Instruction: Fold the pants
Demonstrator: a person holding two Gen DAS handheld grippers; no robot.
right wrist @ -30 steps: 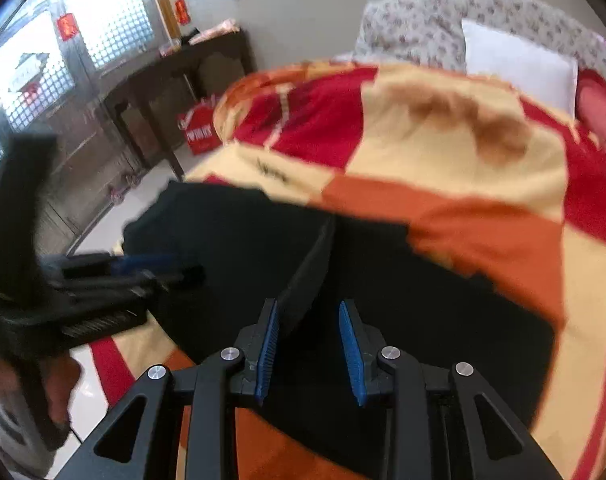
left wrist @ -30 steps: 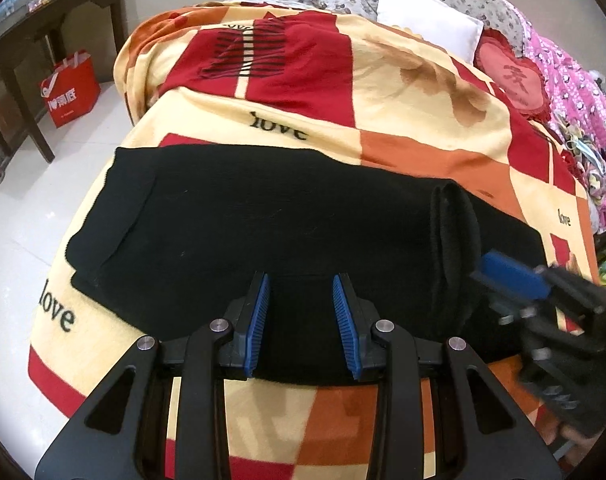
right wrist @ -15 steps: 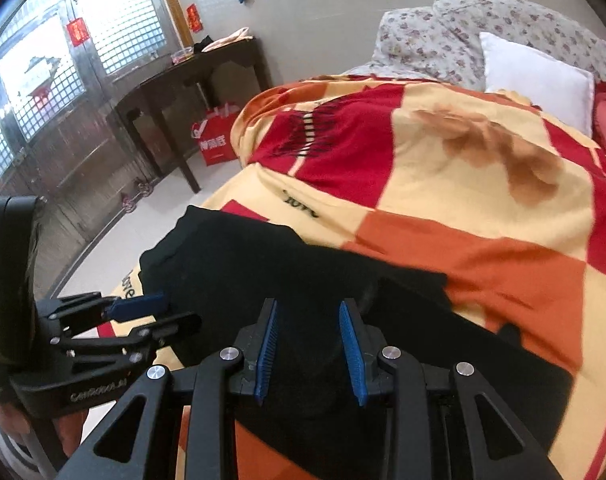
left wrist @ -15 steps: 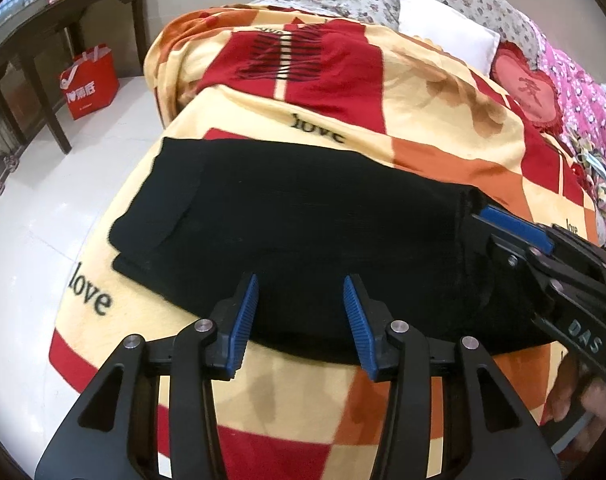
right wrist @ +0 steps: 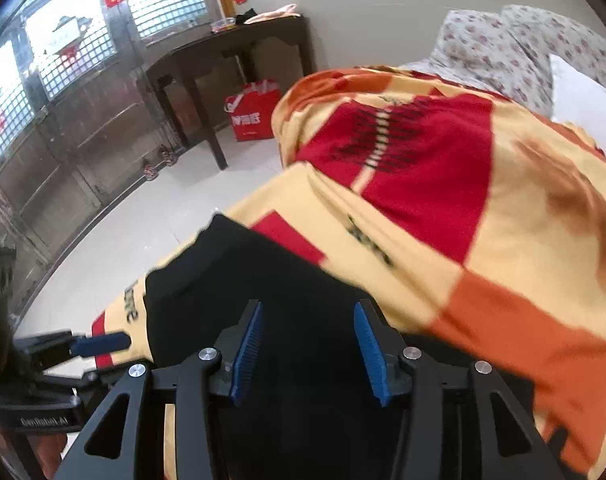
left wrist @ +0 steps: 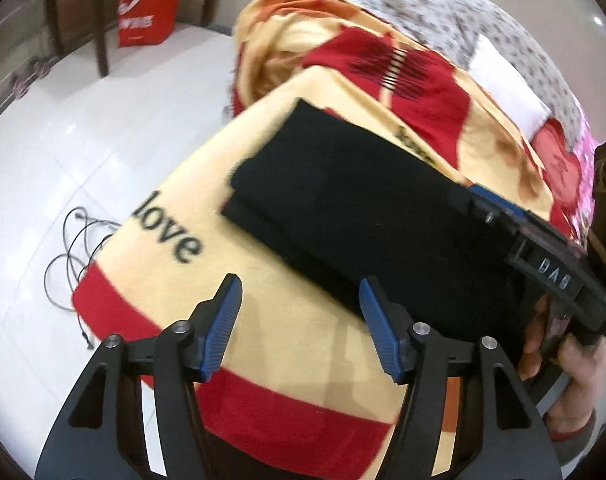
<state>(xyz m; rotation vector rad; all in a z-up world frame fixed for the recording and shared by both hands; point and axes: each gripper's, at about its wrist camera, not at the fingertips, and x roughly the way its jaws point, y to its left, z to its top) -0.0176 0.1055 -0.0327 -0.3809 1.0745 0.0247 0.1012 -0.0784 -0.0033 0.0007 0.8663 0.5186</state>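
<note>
Pants lie folded on the bed's blanket, printed "love".
Left claw has swung leftward, spread wider than before, empty; right claw gapes empty over the black cloth, "DAS" on its body.

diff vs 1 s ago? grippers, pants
Left gripper opened wider and pulled back off the pants, now over the blanket. Right gripper also opened wider, above the black fabric, holding nothing. Pants remain flat, folded on the bed.
</note>
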